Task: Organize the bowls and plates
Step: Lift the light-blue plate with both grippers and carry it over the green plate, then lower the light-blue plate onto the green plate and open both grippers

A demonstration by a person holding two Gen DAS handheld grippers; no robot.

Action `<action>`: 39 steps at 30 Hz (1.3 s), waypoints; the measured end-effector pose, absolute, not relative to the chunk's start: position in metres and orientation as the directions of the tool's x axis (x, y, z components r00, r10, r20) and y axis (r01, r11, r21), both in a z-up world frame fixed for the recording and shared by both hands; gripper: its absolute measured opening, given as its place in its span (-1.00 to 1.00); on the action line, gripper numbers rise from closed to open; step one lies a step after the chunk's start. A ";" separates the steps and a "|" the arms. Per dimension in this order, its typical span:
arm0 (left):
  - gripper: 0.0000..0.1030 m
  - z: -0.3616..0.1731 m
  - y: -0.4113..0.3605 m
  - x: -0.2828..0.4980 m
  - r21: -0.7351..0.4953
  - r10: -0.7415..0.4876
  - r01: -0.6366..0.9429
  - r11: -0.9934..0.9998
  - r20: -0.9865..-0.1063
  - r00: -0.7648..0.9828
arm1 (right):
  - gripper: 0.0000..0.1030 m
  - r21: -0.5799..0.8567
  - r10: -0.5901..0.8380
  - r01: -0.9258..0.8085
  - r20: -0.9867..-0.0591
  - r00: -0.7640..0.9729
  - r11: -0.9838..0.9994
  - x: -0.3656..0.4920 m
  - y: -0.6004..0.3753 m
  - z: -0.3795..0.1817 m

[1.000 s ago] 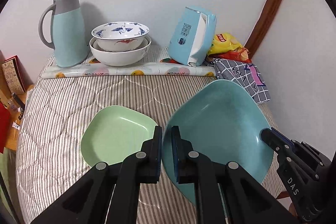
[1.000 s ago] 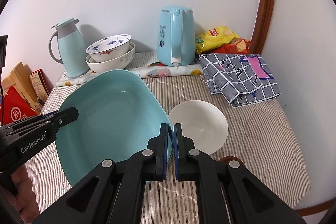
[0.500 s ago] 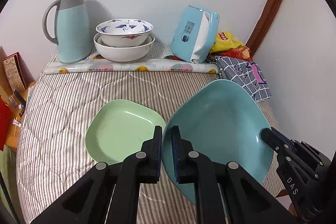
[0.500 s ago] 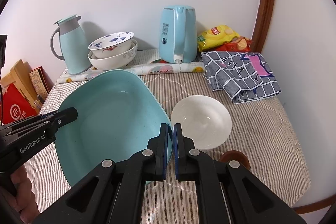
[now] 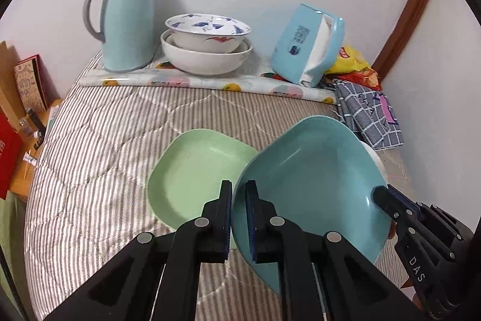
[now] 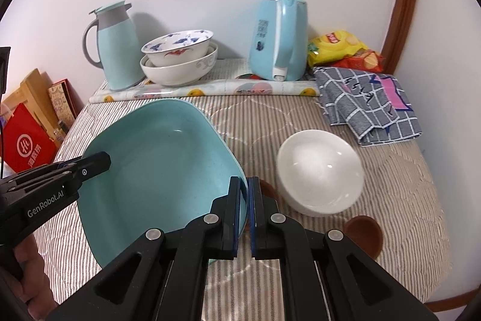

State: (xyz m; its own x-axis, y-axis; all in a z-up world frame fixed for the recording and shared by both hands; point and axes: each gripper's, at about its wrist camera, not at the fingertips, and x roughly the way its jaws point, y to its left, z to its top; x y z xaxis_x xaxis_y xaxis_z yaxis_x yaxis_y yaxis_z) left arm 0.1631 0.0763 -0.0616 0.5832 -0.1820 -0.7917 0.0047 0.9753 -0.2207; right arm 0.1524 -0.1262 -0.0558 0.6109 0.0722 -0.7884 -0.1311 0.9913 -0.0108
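A pale blue thermos jug [image 6: 115, 50] stands at the upper left by the wall, and a blue electric kettle [image 6: 278, 39] stands right of centre. Snack bags [image 6: 342, 50] lie at the upper right above a folded checked cloth [image 6: 369, 107], and a red bag [image 6: 25, 140] sits at the left edge.

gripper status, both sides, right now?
Left gripper: closed on the left rim of the teal plate.
Right gripper: closed on the opposite rim of the same teal plate.
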 end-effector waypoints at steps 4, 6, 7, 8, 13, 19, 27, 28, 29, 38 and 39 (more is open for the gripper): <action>-0.82 -0.073 0.090 0.164 -0.227 -0.171 -0.027 0.974 -0.801 0.574 | -0.90 -0.018 0.082 -0.159 -0.799 0.596 0.987 0.158 -0.114 -0.064; -0.82 -0.078 0.096 0.165 -0.230 -0.167 -0.040 0.972 -0.806 0.568 | -0.90 -0.021 0.086 -0.171 -0.803 0.590 0.985 0.160 -0.108 -0.068; -0.82 -0.081 0.100 0.165 -0.231 -0.163 -0.050 0.972 -0.809 0.565 | -0.90 -0.020 0.089 -0.177 -0.806 0.586 0.984 0.162 -0.104 -0.071; -0.82 -0.083 0.103 0.166 -0.231 -0.160 -0.056 0.971 -0.811 0.563 | -0.90 -0.018 0.094 -0.184 -0.808 0.581 0.983 0.164 -0.101 -0.073; -0.82 -0.091 0.117 0.168 -0.229 -0.141 -0.091 0.969 -0.819 0.556 | -0.90 -0.017 0.111 -0.217 -0.818 0.565 0.976 0.172 -0.086 -0.082; -0.82 -0.098 0.129 0.174 -0.229 -0.128 -0.118 0.966 -0.826 0.550 | -0.90 -0.015 0.128 -0.247 -0.825 0.551 0.969 0.180 -0.073 -0.090; -0.82 -0.110 0.135 0.183 -0.231 -0.121 -0.143 0.962 -0.835 0.537 | -0.90 -0.023 0.132 -0.275 -0.836 0.533 0.961 0.195 -0.063 -0.099; -0.82 -0.111 0.135 0.184 -0.230 -0.120 -0.142 0.963 -0.835 0.538 | -0.90 -0.028 0.130 -0.277 -0.836 0.533 0.961 0.196 -0.062 -0.099; -0.82 -0.113 0.136 0.185 -0.233 -0.122 -0.145 0.962 -0.835 0.537 | -0.90 -0.032 0.127 -0.279 -0.836 0.535 0.960 0.198 -0.061 -0.100; -0.82 -0.122 0.137 0.200 -0.234 -0.120 -0.158 0.959 -0.844 0.523 | -0.89 -0.046 0.118 -0.291 -0.846 0.520 0.956 0.216 -0.056 -0.110; -0.82 -0.123 0.137 0.202 -0.234 -0.120 -0.159 0.959 -0.845 0.522 | -0.89 -0.046 0.118 -0.292 -0.847 0.519 0.955 0.218 -0.056 -0.111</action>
